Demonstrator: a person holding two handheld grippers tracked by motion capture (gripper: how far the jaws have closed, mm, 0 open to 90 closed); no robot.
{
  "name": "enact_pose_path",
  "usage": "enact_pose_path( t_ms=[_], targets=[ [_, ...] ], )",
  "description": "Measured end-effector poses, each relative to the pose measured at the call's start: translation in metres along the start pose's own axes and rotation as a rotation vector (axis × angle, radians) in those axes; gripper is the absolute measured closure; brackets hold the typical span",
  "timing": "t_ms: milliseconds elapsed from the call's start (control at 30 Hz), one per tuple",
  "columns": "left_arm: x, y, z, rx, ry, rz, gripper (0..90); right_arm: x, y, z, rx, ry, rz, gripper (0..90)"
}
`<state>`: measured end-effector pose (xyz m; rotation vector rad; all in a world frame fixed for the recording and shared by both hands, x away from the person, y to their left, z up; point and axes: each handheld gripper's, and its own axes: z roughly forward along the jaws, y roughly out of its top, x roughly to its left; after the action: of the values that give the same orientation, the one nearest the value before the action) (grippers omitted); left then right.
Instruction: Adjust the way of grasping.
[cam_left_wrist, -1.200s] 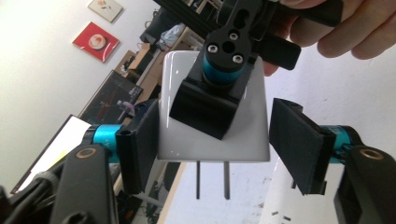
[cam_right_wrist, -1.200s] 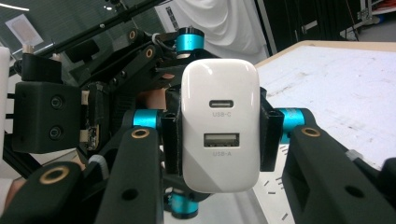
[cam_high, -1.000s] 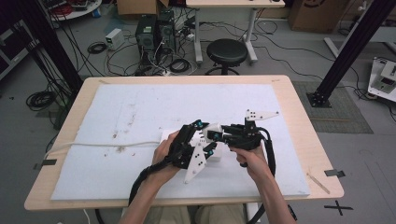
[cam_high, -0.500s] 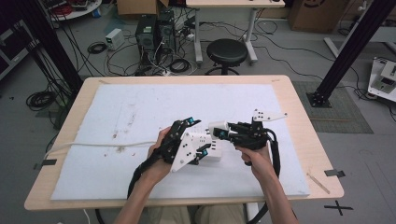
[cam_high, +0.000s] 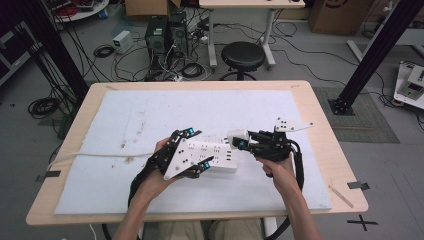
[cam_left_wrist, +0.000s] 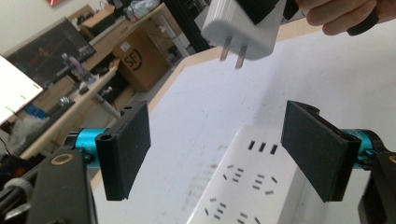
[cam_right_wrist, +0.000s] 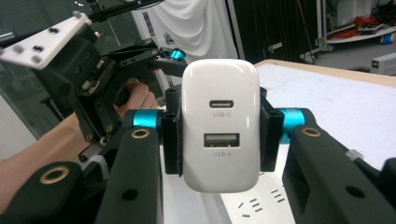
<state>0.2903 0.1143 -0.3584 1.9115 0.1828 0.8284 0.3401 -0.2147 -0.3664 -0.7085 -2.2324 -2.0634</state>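
A white power strip lies flat on the white mat, its sockets facing up. My left gripper hovers over its left end. Its jaws have just been opening, and its pads now stand wide apart, touching nothing, with the strip's end low between them. My right gripper is shut on a white USB charger, gripped by its sides with the USB ports facing the camera. In the left gripper view the charger hangs above the strip, two flat prongs pointing down.
The strip's white cable trails left across the mat and off the wooden table's edge. A small stick and tape lie at the right front corner. A black stool stands beyond the table.
My left gripper has drawn left, away from the right gripper, and its jaws stand wider. The right gripper with the charger has stayed put.
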Motion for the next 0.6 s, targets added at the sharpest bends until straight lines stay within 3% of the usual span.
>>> enact_pose_path(
  t_ms=[133, 200, 233, 267, 333, 400, 433, 600],
  targets=[
    [0.015, -0.016, -0.018, -0.016, 0.026, -0.107, 24.0, 0.002, 0.000, -0.007, -0.010, -0.015, -0.018, 63.2],
    [0.015, -0.016, -0.018, -0.016, 0.026, -0.107, 24.0, 0.002, 0.000, -0.008, -0.013, -0.016, -0.024, 63.2],
    [0.026, -0.029, -0.033, -0.033, 0.056, -0.200, 24.0, 0.002, 0.000, -0.008, -0.013, -0.016, -0.024, 63.2],
    [0.030, -0.034, -0.038, -0.040, 0.069, -0.232, 24.0, 0.004, -0.001, -0.011, -0.011, -0.027, -0.034, 63.2],
    [0.037, -0.043, -0.049, -0.029, 0.096, -0.271, 24.0, 0.004, -0.002, -0.012, -0.012, -0.030, -0.052, 63.2],
    [0.037, -0.043, -0.049, -0.029, 0.096, -0.271, 24.0, 0.005, -0.003, -0.014, -0.008, -0.036, -0.052, 63.2],
    [0.043, -0.056, -0.063, -0.015, 0.135, -0.326, 24.0, 0.005, -0.003, -0.014, -0.008, -0.036, -0.052, 63.2],
    [0.052, -0.079, -0.087, 0.007, 0.198, -0.397, 24.1, 0.001, -0.005, -0.019, 0.011, -0.048, -0.065, 63.2]
  ],
)
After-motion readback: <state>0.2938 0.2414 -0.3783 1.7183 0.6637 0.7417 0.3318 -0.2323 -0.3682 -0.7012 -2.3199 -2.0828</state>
